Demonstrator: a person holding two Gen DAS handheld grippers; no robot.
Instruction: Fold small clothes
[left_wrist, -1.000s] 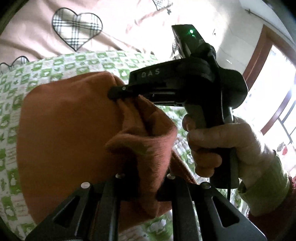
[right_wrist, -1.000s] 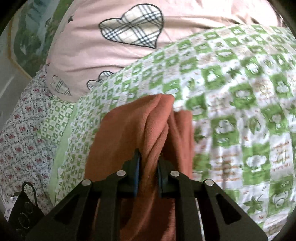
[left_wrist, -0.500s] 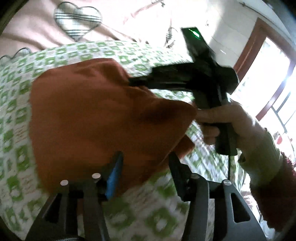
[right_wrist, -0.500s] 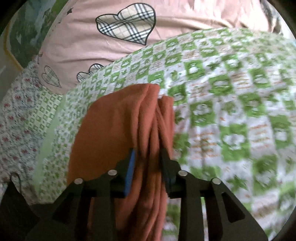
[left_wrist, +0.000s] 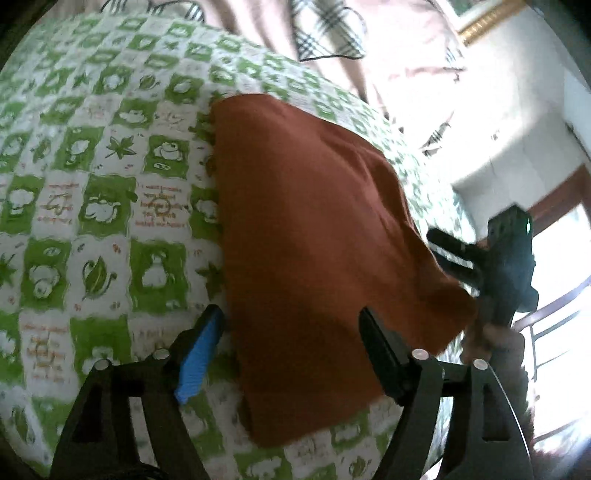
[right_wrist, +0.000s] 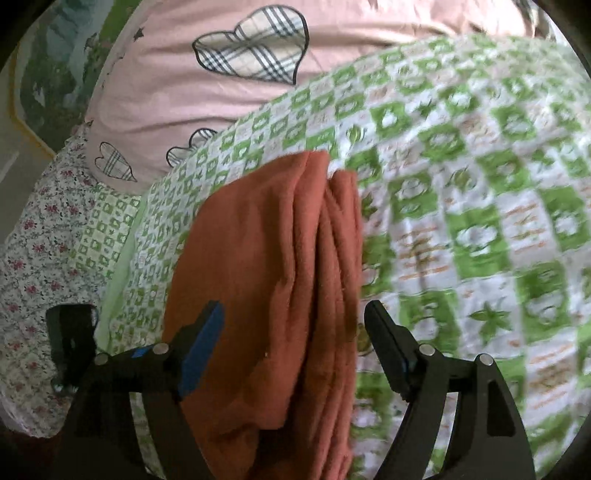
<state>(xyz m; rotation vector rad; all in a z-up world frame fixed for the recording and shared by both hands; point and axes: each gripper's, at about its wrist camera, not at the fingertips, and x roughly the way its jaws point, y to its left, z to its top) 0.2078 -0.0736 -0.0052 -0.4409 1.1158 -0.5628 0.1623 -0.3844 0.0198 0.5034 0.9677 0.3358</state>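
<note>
A rust-orange garment (left_wrist: 310, 229) lies folded on the green-and-white checked bedspread (left_wrist: 92, 184). My left gripper (left_wrist: 291, 328) is open, its jaws spread wide above the garment's near edge, holding nothing. My right gripper (right_wrist: 293, 325) is open too, its jaws apart over the garment's stacked folded edges (right_wrist: 280, 295). In the left wrist view the right gripper (left_wrist: 448, 256) shows beside the garment's right corner, held by a hand.
A pink quilt with plaid hearts (right_wrist: 251, 48) lies at the back of the bed. A floral sheet (right_wrist: 33, 258) lies at the left. A bright window with a brown frame (left_wrist: 554, 206) is at the right.
Both grippers have opened and let go of the garment, which now lies flat on the bedspread. Both have pulled back from it.
</note>
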